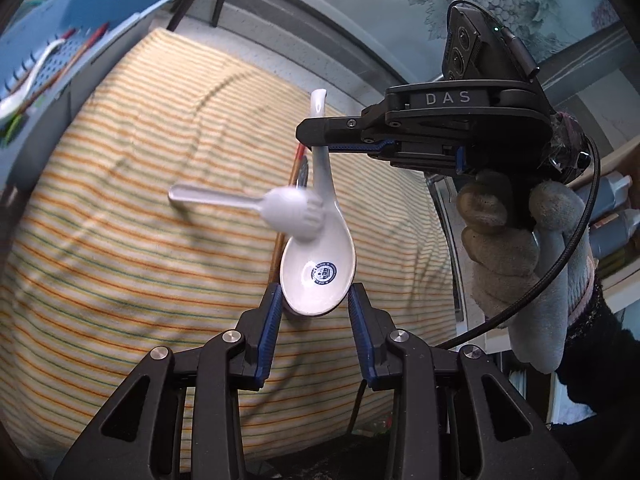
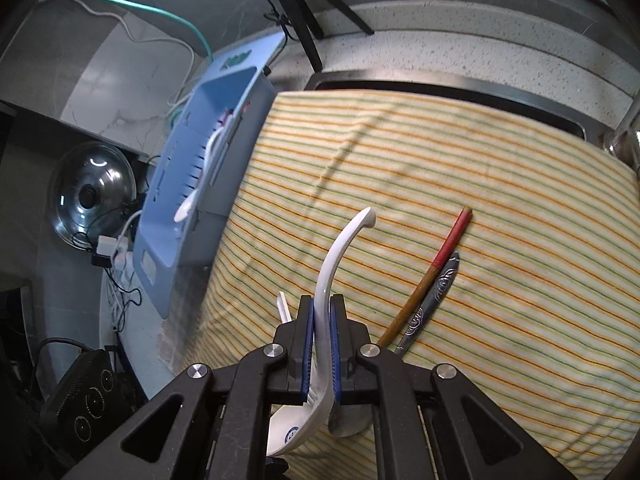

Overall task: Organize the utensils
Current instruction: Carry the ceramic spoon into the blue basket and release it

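Note:
My right gripper [image 2: 321, 344] is shut on the handle of a white ceramic soup spoon [image 2: 340, 256] with a blue emblem in its bowl. In the left wrist view the same spoon [image 1: 316, 272] hangs from the right gripper [image 1: 316, 136], its bowl between the open fingers of my left gripper [image 1: 314, 300]. A white plastic spork [image 1: 260, 206] lies across the spoon, blurred. A red-tipped chopstick [image 2: 436, 272] and a patterned metal utensil [image 2: 434, 296] lie on the striped cloth [image 2: 500, 200]. A blue drainer basket [image 2: 208, 184] at the left holds a white spoon and other utensils.
The basket also shows in the left wrist view [image 1: 80, 32], top left. A sink edge [image 2: 440, 92] lies beyond the cloth. A pot lid [image 2: 92, 192], cables, a tripod [image 2: 304, 12] and a black device [image 2: 92, 392] are to the left.

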